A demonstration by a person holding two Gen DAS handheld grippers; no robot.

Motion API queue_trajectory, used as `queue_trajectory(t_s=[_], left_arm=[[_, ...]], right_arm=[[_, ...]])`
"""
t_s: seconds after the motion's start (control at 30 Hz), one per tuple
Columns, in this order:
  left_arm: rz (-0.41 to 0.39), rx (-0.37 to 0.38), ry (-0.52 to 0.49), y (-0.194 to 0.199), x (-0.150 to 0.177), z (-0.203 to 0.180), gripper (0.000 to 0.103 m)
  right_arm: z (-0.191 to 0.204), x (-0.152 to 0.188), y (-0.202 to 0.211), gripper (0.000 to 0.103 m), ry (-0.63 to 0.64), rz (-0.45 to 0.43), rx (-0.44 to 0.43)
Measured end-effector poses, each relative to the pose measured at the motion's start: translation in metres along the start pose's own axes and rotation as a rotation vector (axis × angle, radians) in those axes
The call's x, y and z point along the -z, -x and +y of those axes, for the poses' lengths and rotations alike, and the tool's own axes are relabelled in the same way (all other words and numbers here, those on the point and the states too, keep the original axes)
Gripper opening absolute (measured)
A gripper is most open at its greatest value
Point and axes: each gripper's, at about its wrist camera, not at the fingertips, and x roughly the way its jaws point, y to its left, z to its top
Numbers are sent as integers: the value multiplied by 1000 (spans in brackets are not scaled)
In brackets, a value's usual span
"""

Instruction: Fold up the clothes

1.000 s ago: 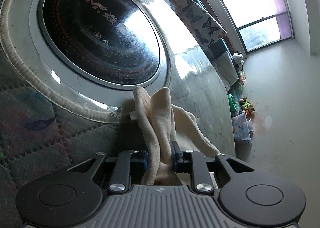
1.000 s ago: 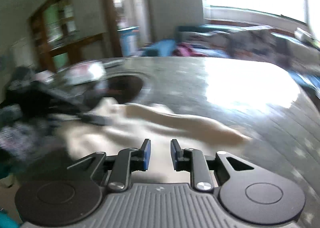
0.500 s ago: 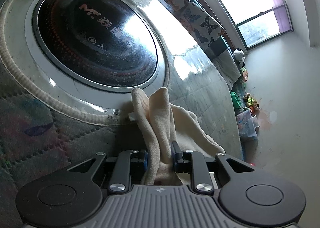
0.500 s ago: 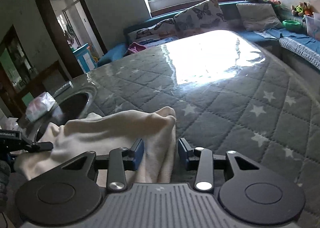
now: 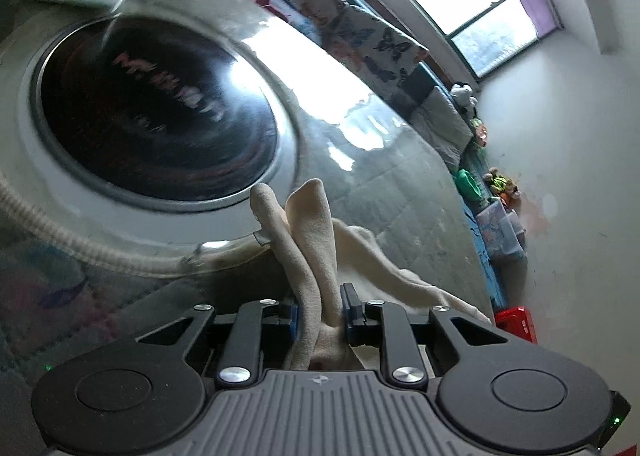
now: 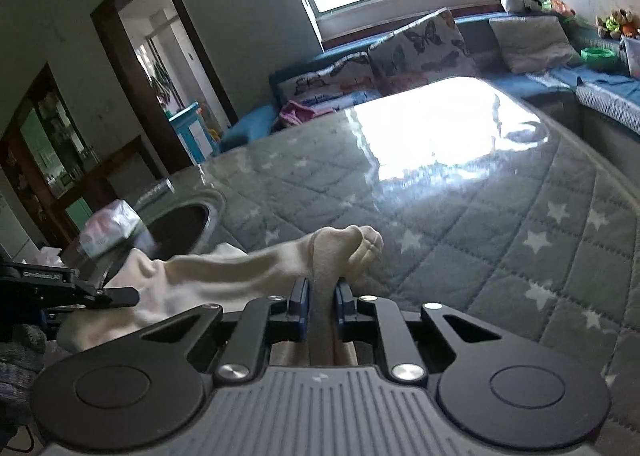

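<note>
You are gripping one cream garment (image 5: 312, 256) with both tools.

It is bunching up at the lower centre of each wrist view and trailing across the grey star-quilted bench (image 6: 500, 240). Your left tool (image 5: 320, 308) is closing, pinching a doubled fold between narrow jaws; your right tool (image 6: 322, 304) is closing, pressing on a gathered corner. A dark round glass plate (image 5: 156, 112) is filling the upper left of the left view.
</note>
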Motion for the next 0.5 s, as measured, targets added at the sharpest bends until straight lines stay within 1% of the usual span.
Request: queue_trajectory(t_s=[0.2,0.33,0.5], left_arm=[[14,41,-60,-10,-2,-28,19],[32,70,-101,-24,-1,-52,19],[67,106,-148,-49,5,-83,18]], right_arm=[[-1,-12,20,11,21,-58,26],[-12,-22,35,6,23,-95,75],[-30,-31,52,5,26,-120,151]])
